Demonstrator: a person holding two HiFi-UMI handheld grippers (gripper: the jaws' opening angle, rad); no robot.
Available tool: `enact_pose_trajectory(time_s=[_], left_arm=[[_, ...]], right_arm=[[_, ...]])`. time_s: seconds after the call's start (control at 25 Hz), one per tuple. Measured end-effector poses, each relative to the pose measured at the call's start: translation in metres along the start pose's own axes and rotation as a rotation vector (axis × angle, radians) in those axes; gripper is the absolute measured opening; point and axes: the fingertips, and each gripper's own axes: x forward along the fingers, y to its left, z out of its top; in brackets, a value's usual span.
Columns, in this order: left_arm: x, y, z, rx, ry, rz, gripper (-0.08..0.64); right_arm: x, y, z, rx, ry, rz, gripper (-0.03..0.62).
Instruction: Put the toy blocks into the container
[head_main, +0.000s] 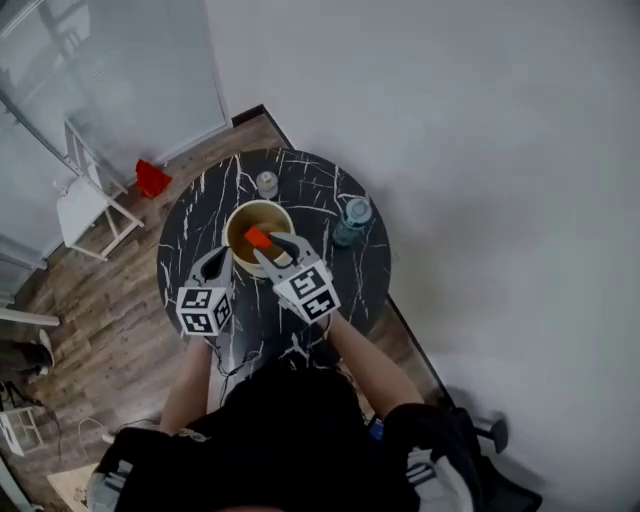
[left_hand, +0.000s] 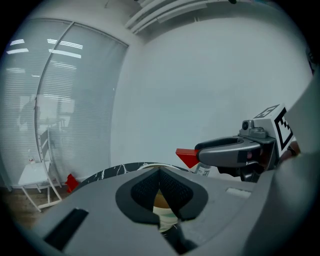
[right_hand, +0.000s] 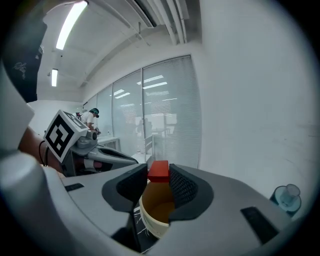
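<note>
An office or lab-like workroom: tall glass partitions (right_hand: 165, 115) with slatted blinds, strip lights (right_hand: 72, 22) and exposed ducts (right_hand: 165, 20) on a white ceiling, plain white walls (head_main: 450, 100) and a wood-look floor (head_main: 90, 300). A small round black marble bench (head_main: 200, 215) stands near a white chair (head_main: 85, 205); another person (right_hand: 90, 119) stands further back

Round black marble table (head_main: 196, 226), cream container (head_main: 240, 212), small jar (head_main: 266, 184), blue bottle (head_main: 351, 222)
</note>
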Motion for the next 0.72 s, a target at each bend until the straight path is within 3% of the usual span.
enact_pose_trajectory(time_s=[0.32,0.72], left_arm=[[0.02,-0.01,-0.015,0.015,0.03,-0.05,0.0],[0.027,-0.011,-0.016,-0.002,0.034,-0.056,0.0]], right_arm=[[0.011,-0.017,-0.02,0.025,0.032,-0.1,0.127],[0.035,-0.024,-0.033,0.032,0.068,-0.088,0.127]])
